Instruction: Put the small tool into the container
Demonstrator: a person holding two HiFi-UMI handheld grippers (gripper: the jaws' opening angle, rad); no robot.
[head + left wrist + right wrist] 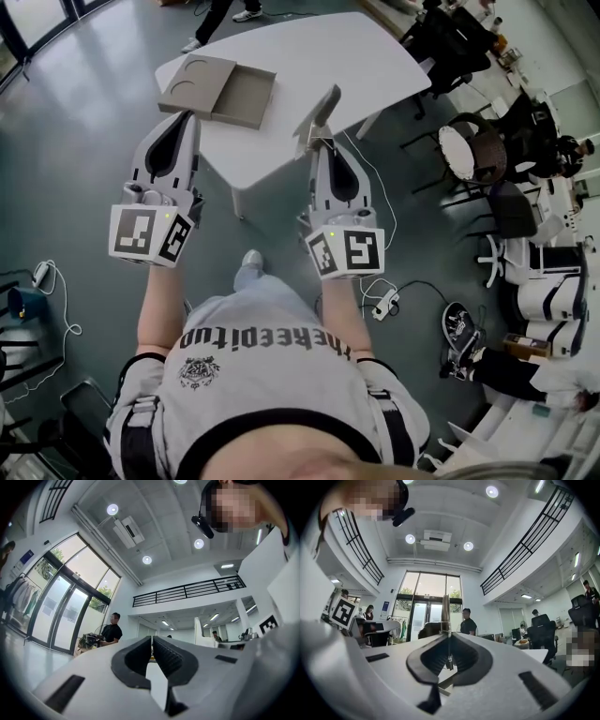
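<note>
A flat brown cardboard container with a round cut-out in its left half lies on the white table ahead. My right gripper is shut on a thin flat metal tool that sticks out past its tips, over the table's near edge. In the right gripper view the tool stands as a narrow blade between the right gripper jaws. My left gripper is shut with nothing in it, just short of the container's near left corner. In the left gripper view the left gripper jaws meet at their tips.
Office chairs crowd the table's right side. A power strip with cable lies on the grey floor by the person's feet. Someone's legs stand beyond the table's far edge. People stand in the hall behind.
</note>
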